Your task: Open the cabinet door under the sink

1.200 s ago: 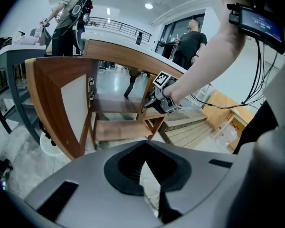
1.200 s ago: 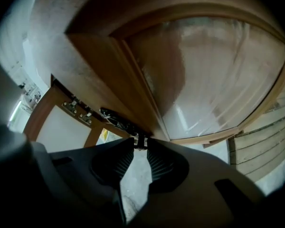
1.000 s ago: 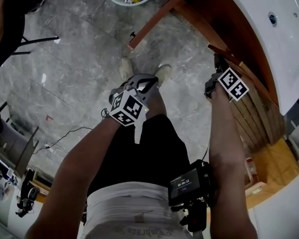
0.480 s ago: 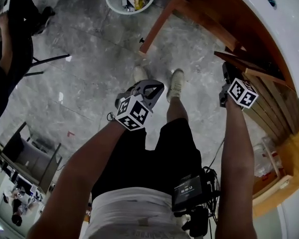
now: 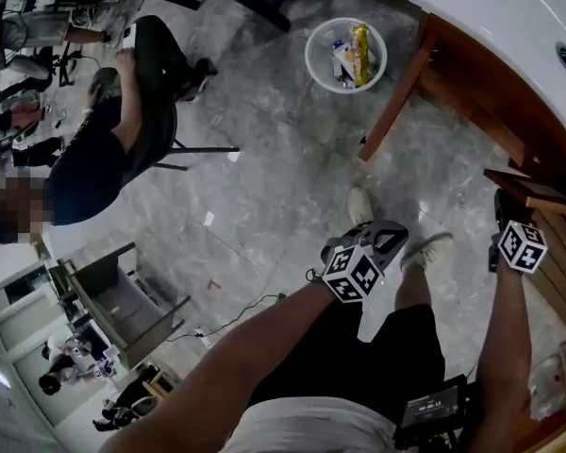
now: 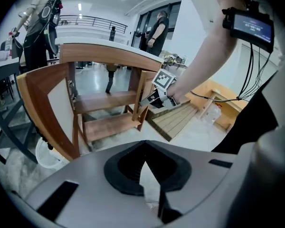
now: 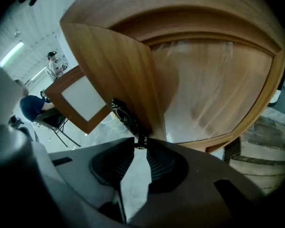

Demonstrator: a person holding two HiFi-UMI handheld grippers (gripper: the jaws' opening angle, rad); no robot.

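The wooden cabinet [image 6: 104, 103] stands under the white sink [image 5: 509, 17]. Its left door [image 6: 38, 103] is swung wide open. My right gripper [image 7: 141, 144] is shut on the black handle [image 7: 125, 117] at the edge of the right door [image 7: 118, 70], which stands out from the cabinet front. In the head view the right gripper [image 5: 501, 206] sits at that door's [image 5: 533, 192] outer edge. My left gripper [image 5: 389, 237] hangs shut and empty above the floor, apart from the cabinet. In the left gripper view its jaws [image 6: 143, 148] are together with nothing between them.
A white waste bin [image 5: 345, 53] with rubbish stands on the grey stone floor by the left door [image 5: 396, 92]. A person sits on a chair [image 5: 123, 130] at the far left. My feet [image 5: 360, 204] are in front of the cabinet. Slatted wooden boards [image 6: 178, 120] lie right of it.
The head view has swung left and now takes in more floor and the seated person. My right gripper has stayed on the right door's edge. The left gripper has shifted to the right.
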